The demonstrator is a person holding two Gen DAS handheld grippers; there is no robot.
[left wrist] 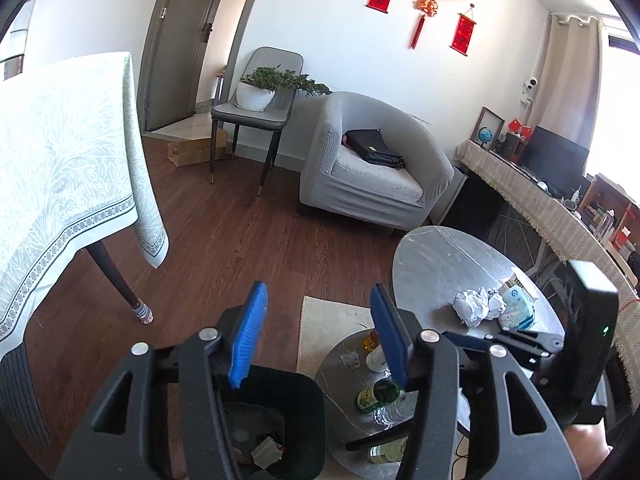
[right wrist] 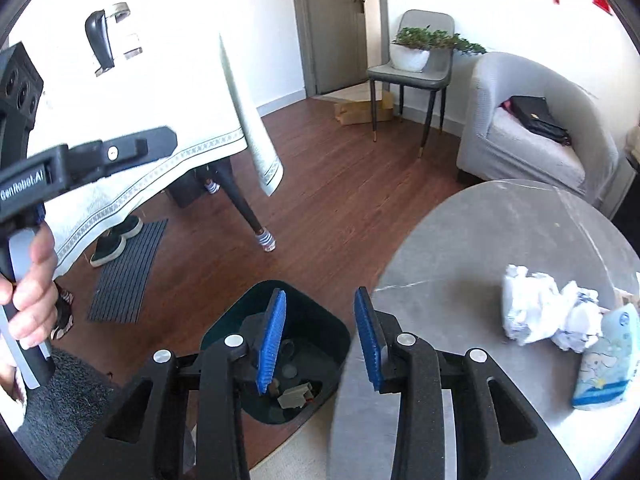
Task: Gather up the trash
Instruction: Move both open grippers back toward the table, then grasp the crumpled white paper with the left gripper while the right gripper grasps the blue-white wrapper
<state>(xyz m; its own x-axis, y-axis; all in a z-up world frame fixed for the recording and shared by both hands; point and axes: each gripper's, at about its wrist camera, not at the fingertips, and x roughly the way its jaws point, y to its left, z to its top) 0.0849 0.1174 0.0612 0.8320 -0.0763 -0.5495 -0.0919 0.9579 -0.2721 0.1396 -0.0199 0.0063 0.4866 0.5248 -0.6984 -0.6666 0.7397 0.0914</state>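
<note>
A dark bin [left wrist: 296,408] [right wrist: 320,328] stands on the floor beside a round grey table [left wrist: 440,256] [right wrist: 480,248], with some rubbish inside. Crumpled white paper [left wrist: 478,304] [right wrist: 536,308] and a blue tissue pack [left wrist: 518,310] [right wrist: 608,360] lie on the table. A lower round table [left wrist: 344,404] holds a green bottle [left wrist: 378,394], a clear bottle [left wrist: 394,410] and small scraps. My left gripper [left wrist: 320,336] is open and empty above the bin and the lower table. My right gripper [right wrist: 322,340] is open and empty over the bin's edge.
A table with a pale green cloth [left wrist: 60,168] stands to the left. A grey armchair [left wrist: 372,168] with a black bag and a chair with a plant [left wrist: 256,96] stand at the back. A dark mat [right wrist: 128,272] and shoes lie on the wood floor.
</note>
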